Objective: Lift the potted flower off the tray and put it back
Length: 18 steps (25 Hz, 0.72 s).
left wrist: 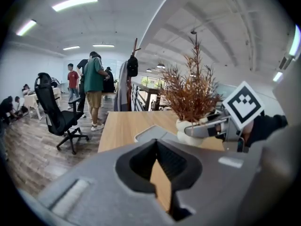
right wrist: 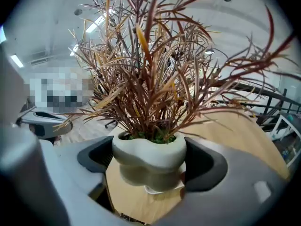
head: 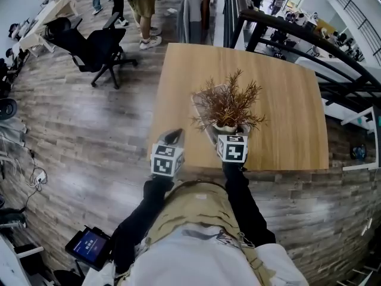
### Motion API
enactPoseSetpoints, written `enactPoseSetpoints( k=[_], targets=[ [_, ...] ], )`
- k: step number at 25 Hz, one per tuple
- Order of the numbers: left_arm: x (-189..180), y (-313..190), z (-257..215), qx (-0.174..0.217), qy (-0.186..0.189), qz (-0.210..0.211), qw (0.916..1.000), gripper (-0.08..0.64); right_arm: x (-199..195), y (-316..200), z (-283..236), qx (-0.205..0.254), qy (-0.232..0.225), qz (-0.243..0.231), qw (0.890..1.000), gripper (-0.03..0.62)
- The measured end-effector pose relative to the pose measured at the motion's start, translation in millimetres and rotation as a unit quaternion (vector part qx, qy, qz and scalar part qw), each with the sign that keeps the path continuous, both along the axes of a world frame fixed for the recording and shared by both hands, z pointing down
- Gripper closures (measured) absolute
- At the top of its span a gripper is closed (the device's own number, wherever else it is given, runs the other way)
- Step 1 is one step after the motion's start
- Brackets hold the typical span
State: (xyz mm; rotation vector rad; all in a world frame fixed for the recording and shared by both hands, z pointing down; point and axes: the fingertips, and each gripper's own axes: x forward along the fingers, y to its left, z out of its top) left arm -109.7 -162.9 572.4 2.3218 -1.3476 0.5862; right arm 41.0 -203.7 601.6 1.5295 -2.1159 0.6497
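Pot (right wrist: 148,155) clamped between jaws of right tool (right wrist: 150,164); left tool (left wrist: 157,157), jaws together and empty, to its left.

From where I stood, the left gripper (left wrist: 157,147) filled the foreground, its jaws drawn together at the tips with nothing caught in them, only a sliver of the wooden table (left wrist: 124,126) showing through. Just past it lay a grey tray (left wrist: 149,132), and at the tray's right end the right gripper (left wrist: 190,131) pressed a finger (left wrist: 207,127) against the white pot of the potted flower (left wrist: 190,91) (rusty, feathery stems, standing upright). A black-gloved hand (left wrist: 265,125) sat behind its marker cube (left wrist: 243,106). Well off to the left stood a black office chair (left wrist: 54,112) and a person in a green shirt (left wrist: 94,76).
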Motion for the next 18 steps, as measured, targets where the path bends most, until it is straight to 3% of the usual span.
enactPoseSetpoints(
  k=[9,18],
  targets=[
    [14.1,-19.8,-46.2,0.039,0.009,0.032,0.9987,0.557,5.1,3.8,-82.6,0.042,-0.025,0.018,0.999,0.121],
    [19.7,-37.2,-88.8,0.06,0.034,0.045,0.9966,0.558,11.4,0.8,-132.6,0.074,-0.027,0.035,0.996,0.121]
  ],
)
